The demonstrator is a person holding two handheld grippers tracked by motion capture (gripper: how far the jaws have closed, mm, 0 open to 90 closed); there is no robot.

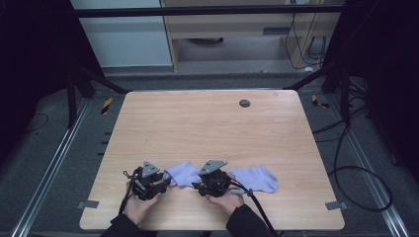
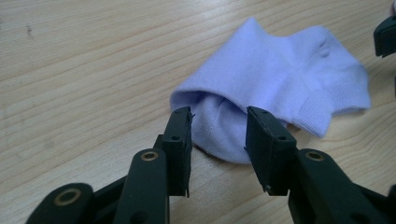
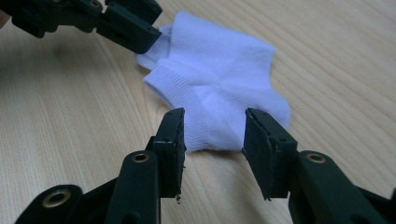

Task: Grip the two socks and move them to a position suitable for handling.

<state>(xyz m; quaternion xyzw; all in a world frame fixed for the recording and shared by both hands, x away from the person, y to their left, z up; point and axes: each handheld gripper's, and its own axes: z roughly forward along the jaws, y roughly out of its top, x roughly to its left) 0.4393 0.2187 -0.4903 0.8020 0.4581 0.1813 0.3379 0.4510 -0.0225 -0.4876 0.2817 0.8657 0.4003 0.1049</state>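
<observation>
A pale lilac ankle sock point(image 1: 182, 174) lies flat near the table's front edge, between my two grippers. My left gripper point(image 1: 165, 178) points at one end of it. In the left gripper view that rounded end point(image 2: 219, 130) sits between the open jaws of my left gripper point(image 2: 218, 116), and the pads do not press it. My right gripper point(image 1: 198, 183) faces the sock's other end. In the right gripper view the sock point(image 3: 219, 65) reaches in between the open jaws of my right gripper point(image 3: 215, 116), with the left gripper point(image 3: 126, 23) beyond it.
A second lilac sock point(image 1: 257, 178) lies just right of my right hand. The wooden table point(image 1: 207, 123) has a dark round cap point(image 1: 244, 103) near its far edge. Cables trail on the floor at the right.
</observation>
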